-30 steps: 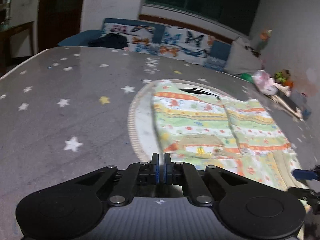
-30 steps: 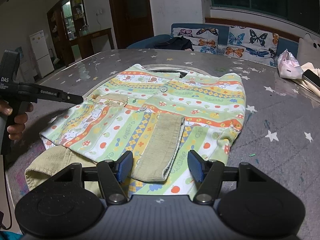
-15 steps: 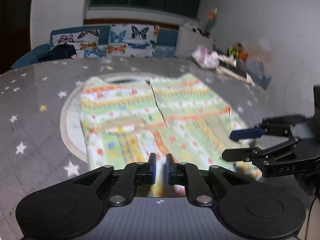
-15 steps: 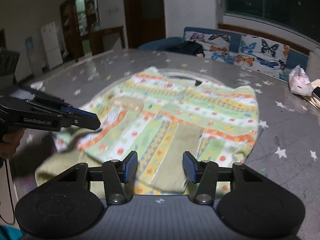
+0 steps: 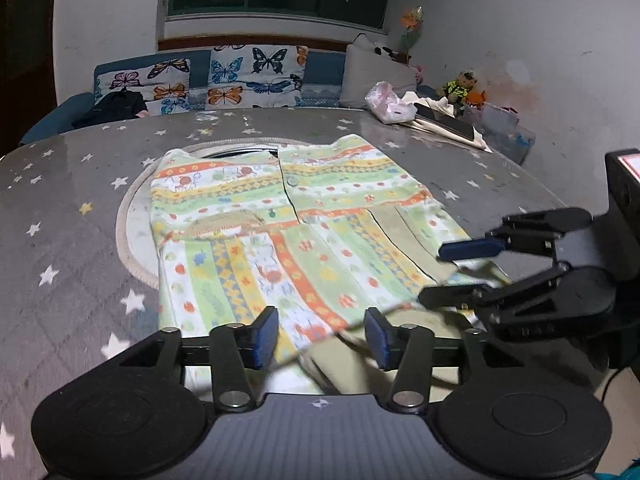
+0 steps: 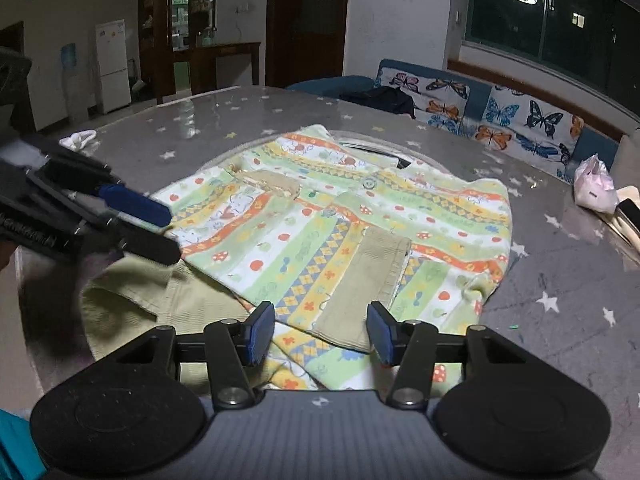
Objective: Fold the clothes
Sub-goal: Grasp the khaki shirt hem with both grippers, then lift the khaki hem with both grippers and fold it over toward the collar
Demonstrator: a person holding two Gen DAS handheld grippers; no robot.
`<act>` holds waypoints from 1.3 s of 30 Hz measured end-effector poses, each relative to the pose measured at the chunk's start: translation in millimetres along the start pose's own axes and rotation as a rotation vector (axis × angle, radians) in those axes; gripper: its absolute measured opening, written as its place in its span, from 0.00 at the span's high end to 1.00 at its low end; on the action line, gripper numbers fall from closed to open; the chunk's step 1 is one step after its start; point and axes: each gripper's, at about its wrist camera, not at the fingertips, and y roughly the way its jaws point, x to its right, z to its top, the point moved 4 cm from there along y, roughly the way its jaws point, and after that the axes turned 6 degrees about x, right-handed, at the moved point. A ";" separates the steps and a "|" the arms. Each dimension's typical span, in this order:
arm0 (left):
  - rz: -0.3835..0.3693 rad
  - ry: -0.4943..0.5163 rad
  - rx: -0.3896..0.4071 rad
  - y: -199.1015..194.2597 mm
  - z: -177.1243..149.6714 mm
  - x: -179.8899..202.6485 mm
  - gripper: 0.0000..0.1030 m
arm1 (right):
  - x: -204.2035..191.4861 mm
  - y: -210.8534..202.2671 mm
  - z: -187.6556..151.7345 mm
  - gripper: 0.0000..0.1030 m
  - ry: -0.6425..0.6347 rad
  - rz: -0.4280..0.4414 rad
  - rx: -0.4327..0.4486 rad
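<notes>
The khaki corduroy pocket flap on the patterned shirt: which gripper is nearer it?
Right. The right gripper hangs over the khaki pocket flap's near end; the left gripper, jaws opening, is off beside the patterned shirt's other side.

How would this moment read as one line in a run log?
stage: fold clothes | left gripper: opening, nothing gripped | right gripper: open over hem | patterned garment: flat on table

One patterned shirt (image 5: 280, 240), two grippers, one pink bag (image 5: 386, 102).
</notes>
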 end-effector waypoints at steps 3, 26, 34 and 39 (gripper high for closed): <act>0.010 -0.012 -0.025 -5.6 -6.7 6.9 0.45 | -0.4 -10.4 -1.2 0.48 -0.011 -0.010 0.006; -0.113 -0.102 -0.004 -11.3 22.2 14.4 0.88 | -31.9 -42.1 -36.9 0.37 -0.224 0.007 0.027; -0.125 -0.058 0.025 -8.0 35.8 8.9 0.78 | -34.1 -21.4 -8.2 0.81 -0.117 0.101 0.078; -0.073 0.050 0.092 -30.2 24.3 0.1 0.46 | -11.5 -16.4 7.8 0.85 0.030 0.120 0.073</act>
